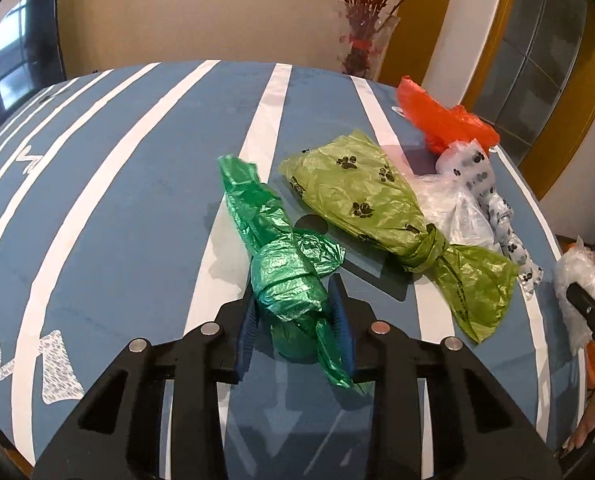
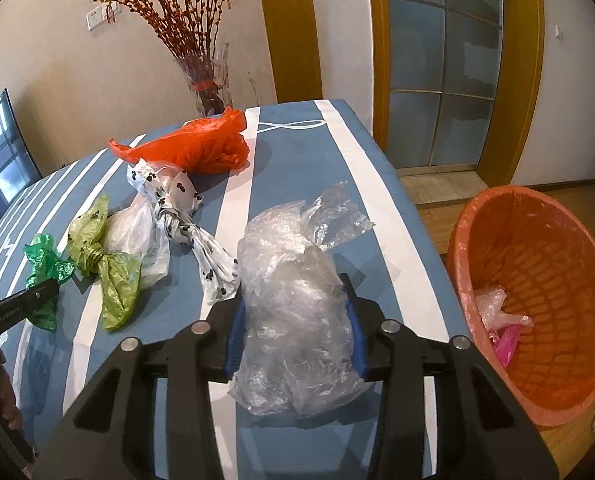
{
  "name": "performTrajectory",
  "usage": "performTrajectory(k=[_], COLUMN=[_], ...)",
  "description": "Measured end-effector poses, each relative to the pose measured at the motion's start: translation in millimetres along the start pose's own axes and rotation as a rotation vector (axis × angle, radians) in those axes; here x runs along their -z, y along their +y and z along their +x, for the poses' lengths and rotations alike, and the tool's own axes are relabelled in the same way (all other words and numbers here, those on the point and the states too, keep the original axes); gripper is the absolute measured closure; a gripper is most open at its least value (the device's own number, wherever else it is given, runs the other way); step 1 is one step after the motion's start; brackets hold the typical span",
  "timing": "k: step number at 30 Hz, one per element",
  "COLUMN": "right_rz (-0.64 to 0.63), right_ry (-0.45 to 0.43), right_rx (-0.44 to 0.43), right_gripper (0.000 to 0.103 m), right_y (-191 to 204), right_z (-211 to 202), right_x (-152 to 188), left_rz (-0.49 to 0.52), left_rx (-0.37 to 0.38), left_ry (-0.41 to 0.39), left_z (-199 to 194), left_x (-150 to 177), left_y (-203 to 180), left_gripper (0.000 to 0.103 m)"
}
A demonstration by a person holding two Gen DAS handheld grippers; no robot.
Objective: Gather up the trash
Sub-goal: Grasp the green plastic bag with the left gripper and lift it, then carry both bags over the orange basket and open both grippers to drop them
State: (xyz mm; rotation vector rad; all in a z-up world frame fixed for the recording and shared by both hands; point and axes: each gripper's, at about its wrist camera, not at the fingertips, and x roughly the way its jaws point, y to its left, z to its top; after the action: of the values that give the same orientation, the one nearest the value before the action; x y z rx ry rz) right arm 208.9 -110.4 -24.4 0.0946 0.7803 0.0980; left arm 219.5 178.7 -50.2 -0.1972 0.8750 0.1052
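Observation:
On the blue-and-white striped tablecloth (image 1: pixel 117 200) lies a knotted dark green bag (image 1: pixel 265 220). My left gripper (image 1: pixel 294 286) is shut on its knot, a blue pad pressing each side. Beside it lie a light green paw-print bag (image 1: pixel 361 196), a whitish bag (image 1: pixel 453 208), a white paw-print bag (image 1: pixel 493 208) and an orange bag (image 1: pixel 441 120). My right gripper (image 2: pixel 293 292) is shut on a crumpled clear plastic bag (image 2: pixel 293 240), held just above the cloth near the table's right edge. An orange-lined basket (image 2: pixel 557 264) stands on the floor to the right, with scraps inside.
A glass vase of red branches (image 2: pixel 209 80) stands behind the table's far edge. A dark screen (image 1: pixel 21 48) is at the far left. A glazed door with wooden frame (image 2: pixel 445 60) is behind the basket. The table's right edge (image 2: pixel 417 216) drops to wooden floor.

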Motion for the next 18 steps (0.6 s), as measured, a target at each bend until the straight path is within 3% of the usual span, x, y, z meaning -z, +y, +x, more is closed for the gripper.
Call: performTrajectory(k=[5,18], right_rz=[0.005,0.057], right_ry=[-0.035,-0.143], right_rx=[-0.021,-0.021], right_gripper=[0.067,0.078], right_y=[-4,-30], right_z=[-17,-63], right_x=[3,6], left_rz=[-0.005,0.044], left_rx=[0.030,0.062], left_ry=[-0.024,-0.124], left_z=[-3,-42], left_x=[1,-5], left_y=[0,-27], left_gripper=[0.075,0.075])
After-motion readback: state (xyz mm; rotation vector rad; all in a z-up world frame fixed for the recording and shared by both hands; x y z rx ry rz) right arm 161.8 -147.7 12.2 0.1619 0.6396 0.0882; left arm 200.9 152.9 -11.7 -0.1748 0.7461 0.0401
